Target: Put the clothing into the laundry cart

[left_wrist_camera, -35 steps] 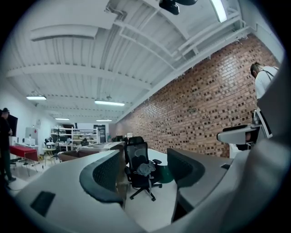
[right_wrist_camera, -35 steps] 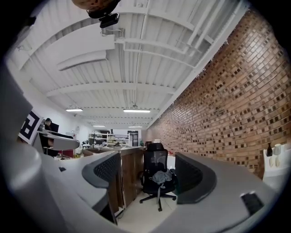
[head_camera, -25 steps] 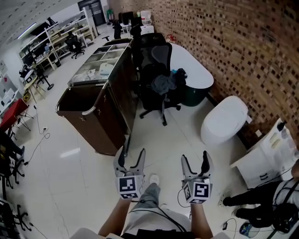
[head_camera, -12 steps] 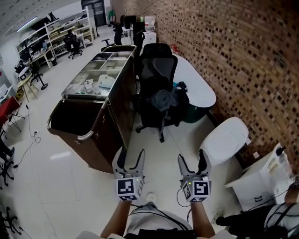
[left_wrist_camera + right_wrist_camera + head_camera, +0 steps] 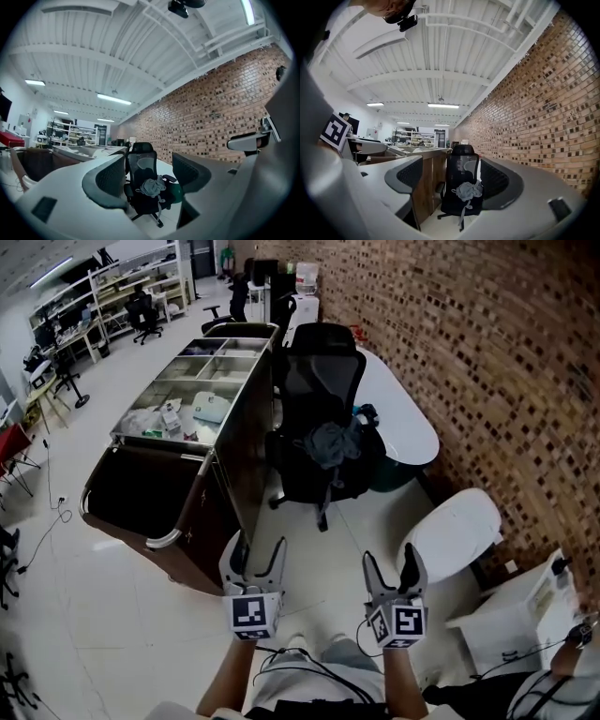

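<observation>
Both my grippers point level ahead, the left gripper [image 5: 260,557] and the right gripper [image 5: 392,563] each with jaws apart and nothing between them. Just beyond the left one stands the dark brown wooden laundry cart [image 5: 246,442], its near bin open. Farther on, the crumpled grey clothing [image 5: 330,442], perhaps more than one garment, lies on the seat of a black mesh office chair [image 5: 323,381], beside a white rounded table [image 5: 403,418].

Grey clothing [image 5: 330,442] heaped on black office chair [image 5: 323,381], beside brown laundry cart [image 5: 234,432]. Left gripper [image 5: 260,554] and right gripper [image 5: 391,563] level, fingers [image 5: 240,555] apart, empty, well short of chair.
</observation>
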`<state>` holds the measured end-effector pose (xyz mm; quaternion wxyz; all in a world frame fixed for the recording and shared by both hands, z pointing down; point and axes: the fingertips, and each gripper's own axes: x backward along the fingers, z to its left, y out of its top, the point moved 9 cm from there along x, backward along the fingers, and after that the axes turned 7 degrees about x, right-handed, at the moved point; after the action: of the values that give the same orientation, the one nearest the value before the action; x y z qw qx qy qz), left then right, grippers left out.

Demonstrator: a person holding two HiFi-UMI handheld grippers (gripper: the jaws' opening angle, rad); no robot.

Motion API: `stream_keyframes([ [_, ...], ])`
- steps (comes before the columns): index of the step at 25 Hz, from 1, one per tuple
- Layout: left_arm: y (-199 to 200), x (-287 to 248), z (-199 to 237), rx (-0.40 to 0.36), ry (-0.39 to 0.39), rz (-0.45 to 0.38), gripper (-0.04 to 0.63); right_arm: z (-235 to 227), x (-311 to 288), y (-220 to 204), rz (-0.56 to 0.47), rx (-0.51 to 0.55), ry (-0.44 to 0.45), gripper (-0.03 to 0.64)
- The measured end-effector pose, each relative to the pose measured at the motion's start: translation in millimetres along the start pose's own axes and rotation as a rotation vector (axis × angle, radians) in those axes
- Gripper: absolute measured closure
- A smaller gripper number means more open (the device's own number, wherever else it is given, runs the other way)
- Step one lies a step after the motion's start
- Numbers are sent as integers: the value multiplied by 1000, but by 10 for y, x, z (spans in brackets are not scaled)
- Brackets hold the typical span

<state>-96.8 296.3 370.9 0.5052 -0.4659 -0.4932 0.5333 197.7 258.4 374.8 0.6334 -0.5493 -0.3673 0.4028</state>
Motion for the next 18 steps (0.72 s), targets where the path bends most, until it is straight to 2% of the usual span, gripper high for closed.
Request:
stream_keyframes([
  [6,-115,-657,-118,-17,-16,24,281,-310,-579,-43,-38,-13,43,221],
  [10,-81,-1252,-385,25,7,17,281,-711,-1095,-189,-43,-17,80,221],
  [18,-49,-2569,-785,-82,12,44,281,-1692,-2170,-329,-90,-93,124,222],
])
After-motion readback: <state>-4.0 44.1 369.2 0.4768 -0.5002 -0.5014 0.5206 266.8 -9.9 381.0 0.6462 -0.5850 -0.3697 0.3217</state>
